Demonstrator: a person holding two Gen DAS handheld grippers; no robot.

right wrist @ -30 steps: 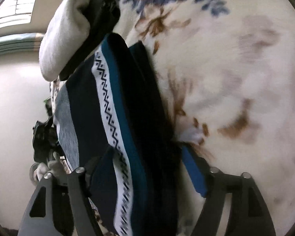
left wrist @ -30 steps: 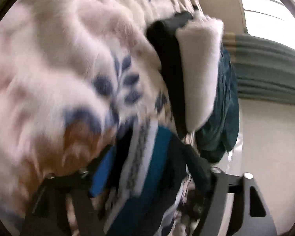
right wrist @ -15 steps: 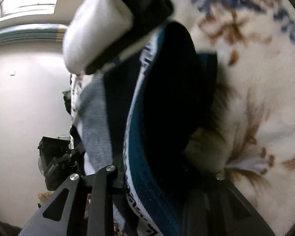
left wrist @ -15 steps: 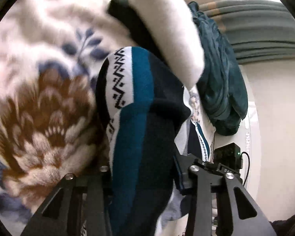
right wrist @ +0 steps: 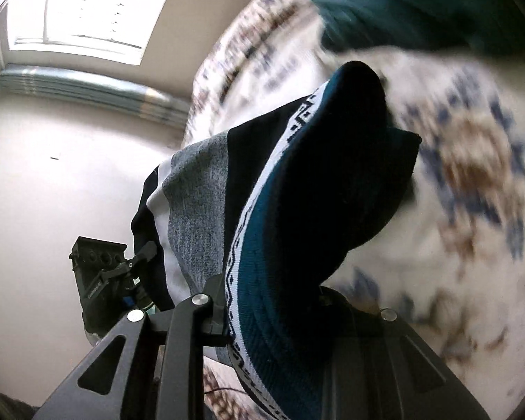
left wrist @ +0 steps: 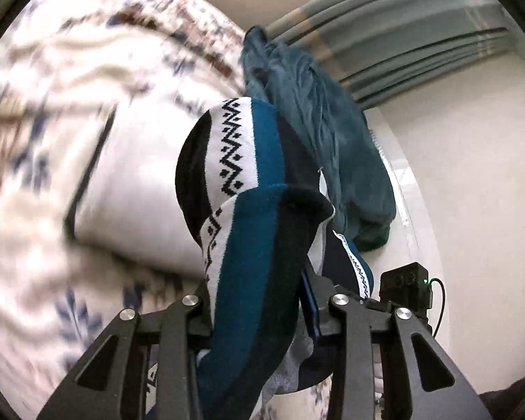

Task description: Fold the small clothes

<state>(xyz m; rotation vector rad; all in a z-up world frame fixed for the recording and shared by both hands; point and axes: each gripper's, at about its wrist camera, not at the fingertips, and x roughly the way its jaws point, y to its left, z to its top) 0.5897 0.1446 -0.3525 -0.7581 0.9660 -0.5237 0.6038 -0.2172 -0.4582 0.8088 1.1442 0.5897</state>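
A knit garment striped in teal, navy, grey and white with a black zigzag hangs lifted above the floral blanket. One bunched edge of it sits between the fingers of my left gripper, whose jaws are closing on the cloth. In the right wrist view the same garment drapes over my right gripper, which is shut on another edge. The fingertips of both grippers are hidden by fabric.
A white folded garment with a dark trim lies on the blanket below. A teal garment is heaped at the blanket's far edge. Grey curtains and a window stand behind. The other gripper's black body shows beside the cloth.
Both grippers went from wide apart to closed on the striped garment and rose, lifting it off the blanket. The white garment now lies farther below.
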